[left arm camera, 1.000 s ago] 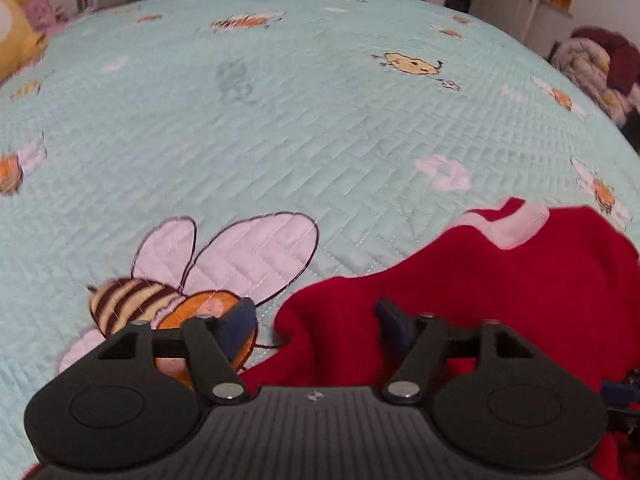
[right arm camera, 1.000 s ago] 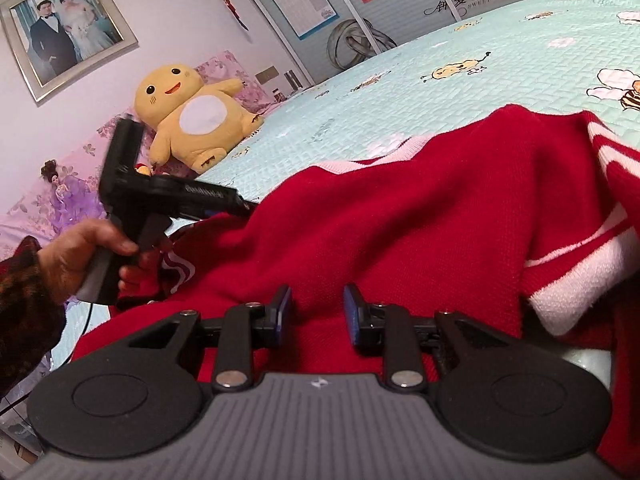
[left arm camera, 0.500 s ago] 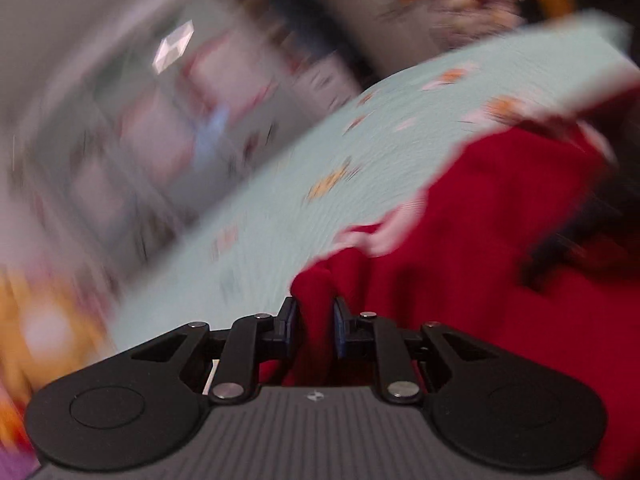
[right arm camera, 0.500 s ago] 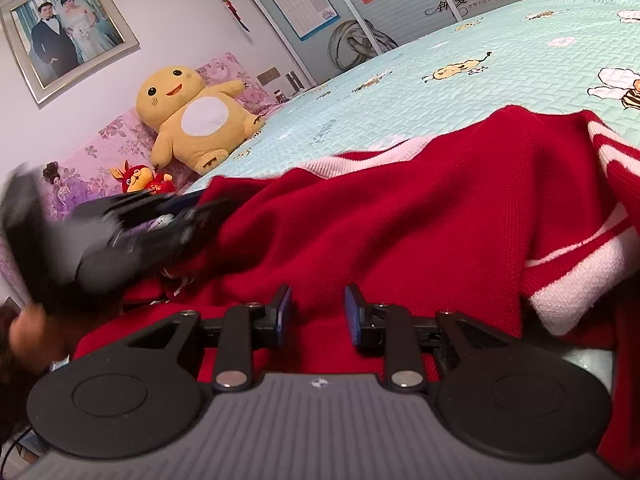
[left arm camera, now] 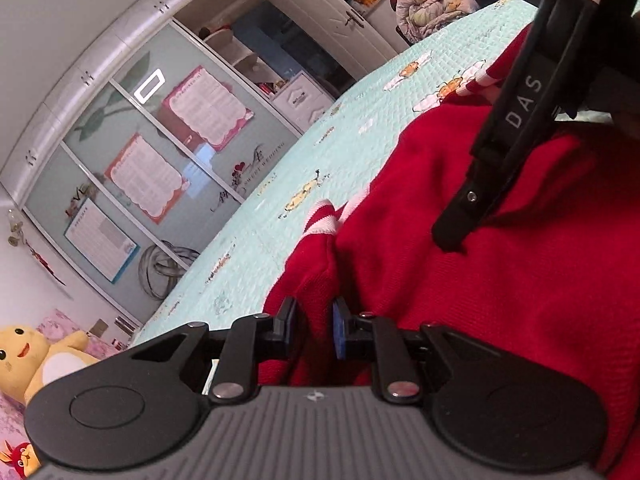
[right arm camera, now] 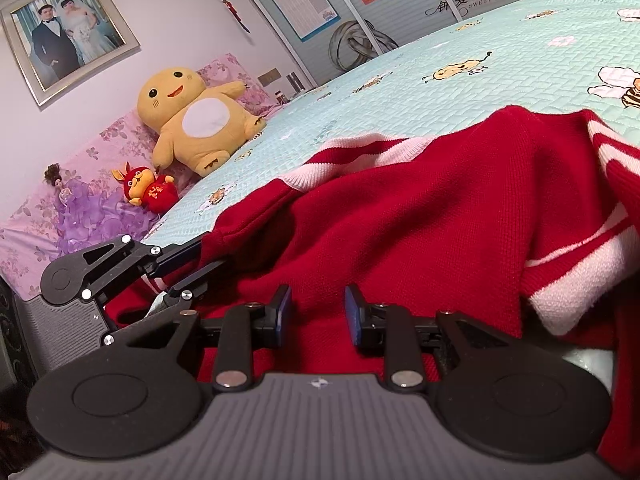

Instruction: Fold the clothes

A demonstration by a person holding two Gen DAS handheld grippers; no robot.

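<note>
The left tool is clenching a bunched ridge of the red sweater, its two pads pressing the knit from either side, and it is holding that fold raised off the bed. The right tool is standing over the same garment with its pads set apart and red cloth lying between and below them; whether they are gripping anything I cannot tell, since a clear gap is showing on both sides. The sweater is lying in a rumpled heap across the near part of the quilted bee-print cover, with a white-striped ribbed hem turned up at the far side and a striped cuff hanging at the right. No flat, squared fold is showing anywhere, so I am judging the folding as unfinished: the garment is being lifted or gathered, and smoothing and laying the folds appear to be what is left. The left wrist view is showing the right tool's body reaching in from above, and the wardrobe doors behind. The right wrist view is showing what that one omits: the left tool from the side, biting the sweater's edge, plus the yellow plush toy against the pink headboard.
</note>
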